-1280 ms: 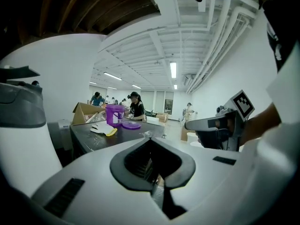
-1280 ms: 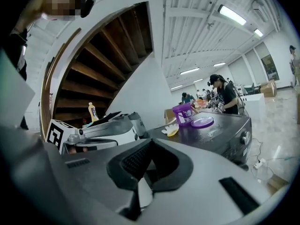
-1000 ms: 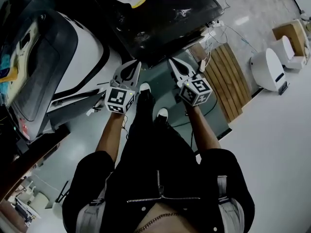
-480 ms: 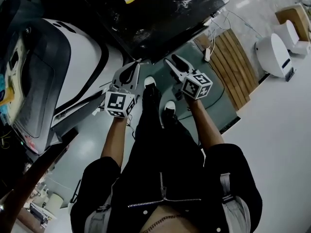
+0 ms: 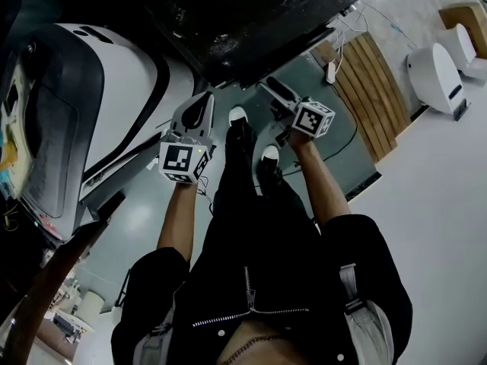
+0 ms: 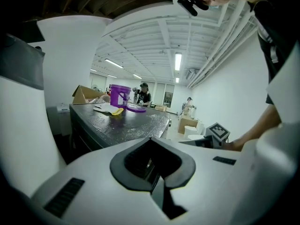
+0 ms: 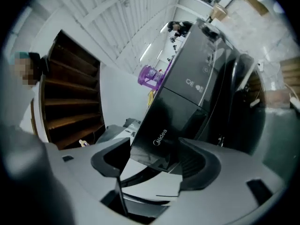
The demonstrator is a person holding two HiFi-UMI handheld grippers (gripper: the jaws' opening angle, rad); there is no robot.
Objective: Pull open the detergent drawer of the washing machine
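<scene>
Gloss-black plastic marks the detergent drawer (image 7: 166, 125), a flat rectangular panel with a pale logo at the top corner of the washing machine (image 7: 206, 69) front. In your right gripper view its long axis runs along the machine's top edge, slanting from lower left to upper right, and its face is turned towards you. It sits flush with the control strip beside it.

Your right gripper (image 7: 154, 158) has its dark ribbed jaws spread wide, and the panel's lower corner shows in the gap between them. You cannot tell from here whether either pad touches it. In the head view that gripper (image 5: 275, 92) points up and left at the machine's (image 5: 266, 21) near edge.

Your left gripper (image 6: 152, 165) has its jaws drawn together with nothing between them. In the head view it (image 5: 199, 109) hangs beside the machine's edge, close to a smooth white and grey appliance (image 5: 114, 90).

On the machine's dull, rough top stand a purple jug (image 6: 120, 97) and a pale glove (image 6: 110, 110).
</scene>
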